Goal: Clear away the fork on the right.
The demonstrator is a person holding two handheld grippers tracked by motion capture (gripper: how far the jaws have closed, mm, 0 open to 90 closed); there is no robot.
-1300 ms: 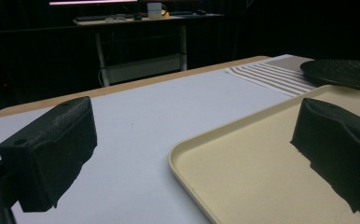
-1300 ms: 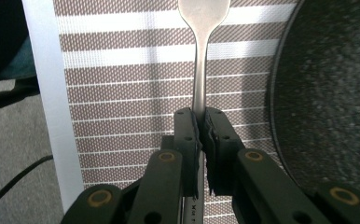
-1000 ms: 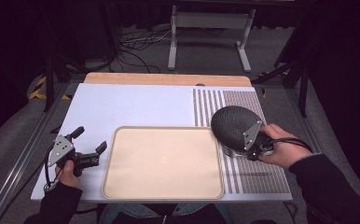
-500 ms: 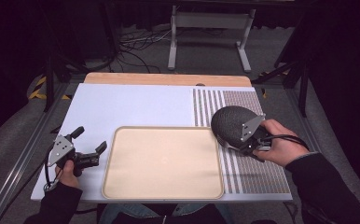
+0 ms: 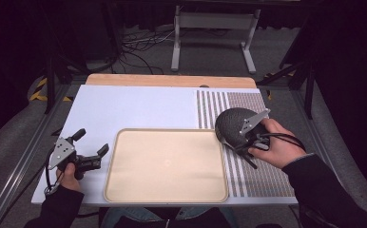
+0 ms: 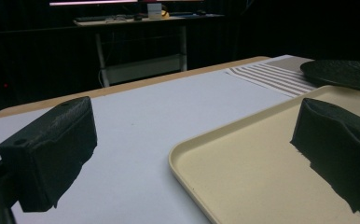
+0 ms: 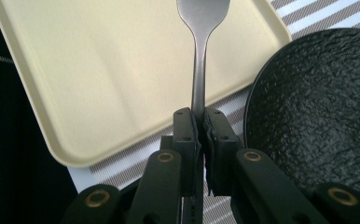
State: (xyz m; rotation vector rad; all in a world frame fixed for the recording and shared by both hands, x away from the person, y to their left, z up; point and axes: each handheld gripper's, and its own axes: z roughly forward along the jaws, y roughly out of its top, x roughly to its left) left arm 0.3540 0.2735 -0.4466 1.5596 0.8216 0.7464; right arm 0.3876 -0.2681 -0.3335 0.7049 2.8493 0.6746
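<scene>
My right gripper (image 7: 197, 116) is shut on the handle of a metal utensil (image 7: 200, 70). The utensil reaches out over the corner of the beige tray (image 7: 99, 70), and its head is cut off by the frame's top. A black textured plate (image 7: 318, 107) lies just beside the jaws. From above, the right gripper (image 5: 248, 137) sits against the black plate (image 5: 230, 122) on the striped mat, at the tray's (image 5: 167, 166) right edge. My left gripper (image 5: 92, 142) stands open with nothing in it on the white table left of the tray (image 6: 262, 163).
A striped mat (image 5: 262, 175) covers the right part of the white tabletop (image 5: 139, 107), and a wooden strip (image 5: 172, 80) runs along the far edge. Cables and a metal stand (image 5: 215, 28) lie on the floor beyond.
The right hand with its gripper has edged slightly towards the tray. The left gripper has not moved.
</scene>
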